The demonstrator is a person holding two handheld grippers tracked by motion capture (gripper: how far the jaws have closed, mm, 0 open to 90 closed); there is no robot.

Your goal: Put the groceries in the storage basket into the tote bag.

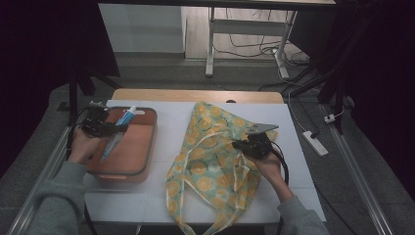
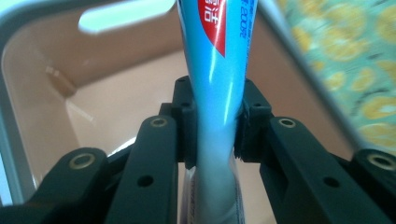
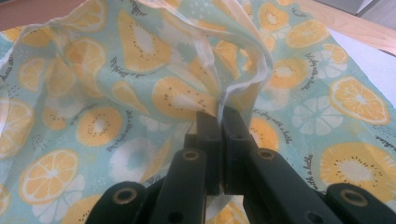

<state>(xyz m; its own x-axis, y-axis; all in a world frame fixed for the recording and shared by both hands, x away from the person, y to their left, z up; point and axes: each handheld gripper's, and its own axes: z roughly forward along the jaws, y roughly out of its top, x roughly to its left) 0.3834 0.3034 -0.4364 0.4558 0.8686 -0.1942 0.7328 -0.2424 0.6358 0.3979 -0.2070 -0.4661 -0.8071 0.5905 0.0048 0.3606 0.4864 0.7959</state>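
A blue toothpaste tube (image 1: 119,131) with a white cap slants above the brown tray (image 1: 142,152) at the table's left. My left gripper (image 1: 103,128) is shut on the tube (image 2: 219,93), its pads pressing both sides of the lower body. A cloth bag (image 1: 210,156) printed with orange slices on pale green lies across the middle of the white table. My right gripper (image 1: 244,143) is shut on the bag's rim; in the right gripper view the jaws meet on a raised fold of the fabric (image 3: 205,70), holding the rim lifted.
The tray's pale inside (image 2: 116,102) shows below the tube. The bag's handles (image 1: 215,226) trail toward the table's front edge. White table cover (image 1: 288,147) lies bare to the right of the bag. A power strip (image 1: 314,142) sits on the floor to the right.
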